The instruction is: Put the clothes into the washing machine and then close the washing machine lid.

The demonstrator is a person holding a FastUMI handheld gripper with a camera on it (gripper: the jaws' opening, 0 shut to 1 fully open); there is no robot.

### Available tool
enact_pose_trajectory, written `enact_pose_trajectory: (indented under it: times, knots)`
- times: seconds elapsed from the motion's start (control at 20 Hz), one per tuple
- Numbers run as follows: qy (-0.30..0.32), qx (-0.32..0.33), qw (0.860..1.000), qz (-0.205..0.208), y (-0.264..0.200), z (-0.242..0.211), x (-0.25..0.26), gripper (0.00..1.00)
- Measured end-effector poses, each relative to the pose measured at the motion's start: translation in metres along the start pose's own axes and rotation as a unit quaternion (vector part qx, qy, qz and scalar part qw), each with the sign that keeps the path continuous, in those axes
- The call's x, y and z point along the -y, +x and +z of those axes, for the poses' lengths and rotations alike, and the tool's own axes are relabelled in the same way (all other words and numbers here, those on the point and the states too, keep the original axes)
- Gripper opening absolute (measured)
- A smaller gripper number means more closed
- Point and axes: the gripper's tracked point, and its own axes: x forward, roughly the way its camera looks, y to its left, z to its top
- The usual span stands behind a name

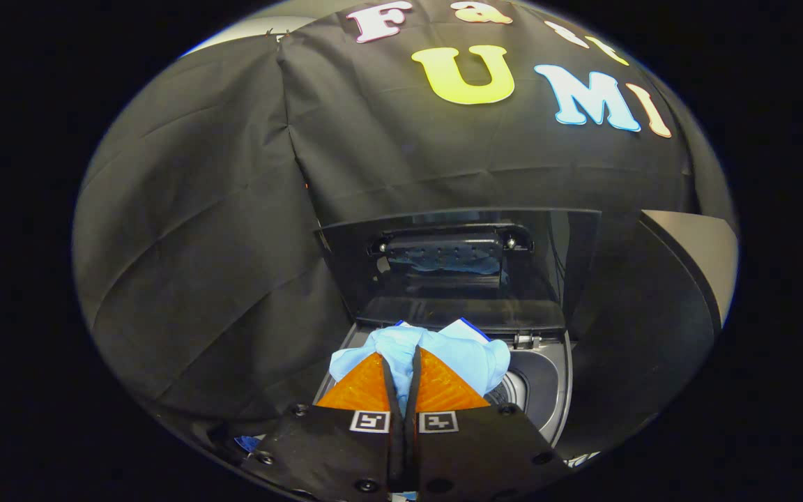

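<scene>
My gripper (401, 362) is shut on a light blue garment (468, 355), a thin fold of the cloth pinched between both fingers. The cloth bunches out ahead of the fingertips and to either side, with a darker blue trim at its top. It hangs over the open mouth of the washing machine (558, 397), whose grey drum (530, 387) shows just right of the fingers. The machine's dark lid (457, 268) stands upright beyond the garment, its handle facing me and reflecting some blue.
Black booth cloth hangs behind and to the left of the machine. A dark rounded panel with a pale face (694, 265) rises on the right of the machine. A small scrap of blue (248, 443) shows low at the left of the fingers.
</scene>
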Motion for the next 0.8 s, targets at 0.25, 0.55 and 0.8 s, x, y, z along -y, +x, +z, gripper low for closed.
enact_pose_trajectory:
  times: [0.25, 0.55, 0.8]
  knots:
    - [-0.009, -0.021, 1.000, -0.011, 0.027, -0.017, 0.006, 0.02]
    - [-0.003, -0.049, 0.999, -0.024, 0.061, -0.037, 0.017, 0.02]
    - [0.000, -0.080, 0.996, -0.042, 0.092, -0.061, 0.025, 0.01]
